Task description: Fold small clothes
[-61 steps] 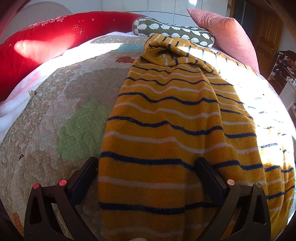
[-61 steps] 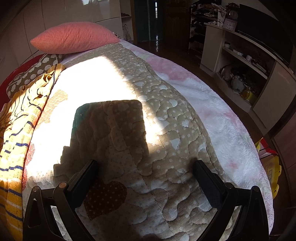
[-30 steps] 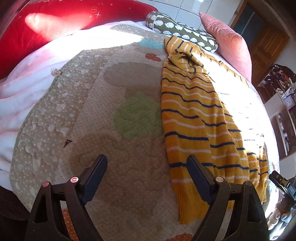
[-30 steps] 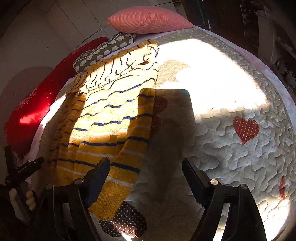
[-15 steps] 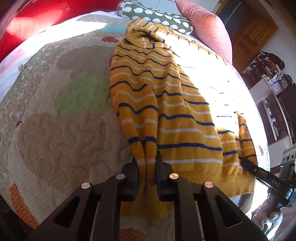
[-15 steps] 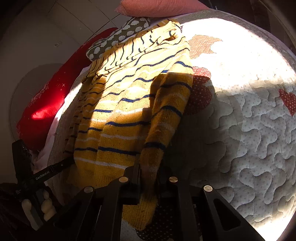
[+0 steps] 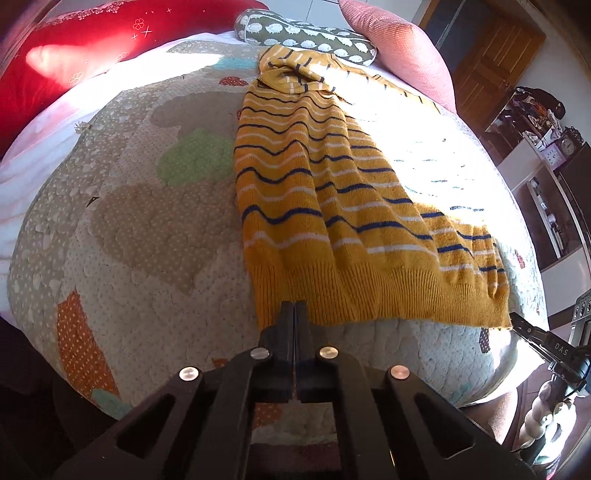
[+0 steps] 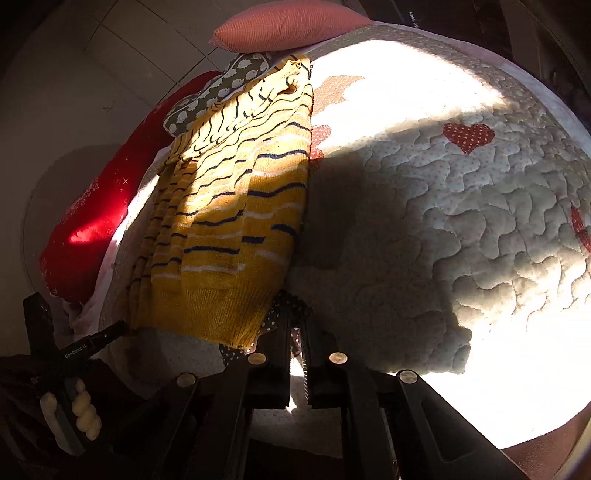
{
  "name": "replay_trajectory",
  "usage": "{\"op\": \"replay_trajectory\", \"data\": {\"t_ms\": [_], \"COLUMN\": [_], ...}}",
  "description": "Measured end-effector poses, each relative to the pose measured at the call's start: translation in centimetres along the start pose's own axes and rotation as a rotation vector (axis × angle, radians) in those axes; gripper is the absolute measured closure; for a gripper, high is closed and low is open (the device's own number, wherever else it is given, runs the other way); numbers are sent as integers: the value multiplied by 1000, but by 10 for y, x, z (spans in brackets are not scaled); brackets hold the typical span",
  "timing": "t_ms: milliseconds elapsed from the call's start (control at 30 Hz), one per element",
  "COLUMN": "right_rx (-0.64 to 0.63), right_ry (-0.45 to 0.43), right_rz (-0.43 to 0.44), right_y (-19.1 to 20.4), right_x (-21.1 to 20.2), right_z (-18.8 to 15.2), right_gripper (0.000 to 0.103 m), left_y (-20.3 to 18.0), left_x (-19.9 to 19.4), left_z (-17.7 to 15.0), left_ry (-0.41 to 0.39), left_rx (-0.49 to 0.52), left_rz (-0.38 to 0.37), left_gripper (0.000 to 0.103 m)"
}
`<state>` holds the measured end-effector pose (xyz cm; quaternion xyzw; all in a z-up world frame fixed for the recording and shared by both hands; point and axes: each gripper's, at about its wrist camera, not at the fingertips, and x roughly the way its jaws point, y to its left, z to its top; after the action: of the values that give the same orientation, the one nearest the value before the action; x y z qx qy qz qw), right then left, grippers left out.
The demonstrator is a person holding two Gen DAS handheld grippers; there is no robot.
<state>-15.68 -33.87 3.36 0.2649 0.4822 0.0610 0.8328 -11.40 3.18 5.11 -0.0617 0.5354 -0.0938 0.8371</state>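
A yellow knit sweater (image 7: 332,206) with navy and white stripes lies lengthwise on the quilted bed, ribbed hem nearest me, neck toward the pillows. My left gripper (image 7: 294,308) is shut at the hem's left part, the hem edge caught at its tips. In the right wrist view the sweater (image 8: 229,229) lies left of centre. My right gripper (image 8: 295,325) is nearly closed beside the hem's right corner; I cannot tell whether cloth is between its fingers.
A patchwork quilt (image 7: 147,236) covers the bed. A red pillow (image 7: 74,55), a green patterned bolster (image 7: 306,35) and a pink pillow (image 7: 399,48) lie at the head. Shelves (image 7: 546,147) and a wooden door (image 7: 491,55) stand at the right.
Both grippers have pulled back toward the bed's foot. The sweater's bunched hem is now drawn out flatter and wider, and each gripper sits at the hem edge instead of deep in the fabric.
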Motion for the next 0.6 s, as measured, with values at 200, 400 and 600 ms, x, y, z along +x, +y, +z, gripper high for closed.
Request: {"op": "replay_trajectory", "data": {"t_ms": [200,400,600], "right_rx": [-40,-87,1], "right_ry": [-144,-146,-121], "right_rz": [-87,59,71], "right_y": [15,69,85], "right_x": [-39,-1,87], "right_z": [35,121,221], "right_gripper": [83,65,65], "left_y": [3,5,20], "left_x": [-30,-57,-57], "left_z": [5,15,22], "left_ry": [-122,-255,-278], "left_rx": [28,81,81], "left_rz": [80,185,226], "left_gripper": [61,38,31]}}
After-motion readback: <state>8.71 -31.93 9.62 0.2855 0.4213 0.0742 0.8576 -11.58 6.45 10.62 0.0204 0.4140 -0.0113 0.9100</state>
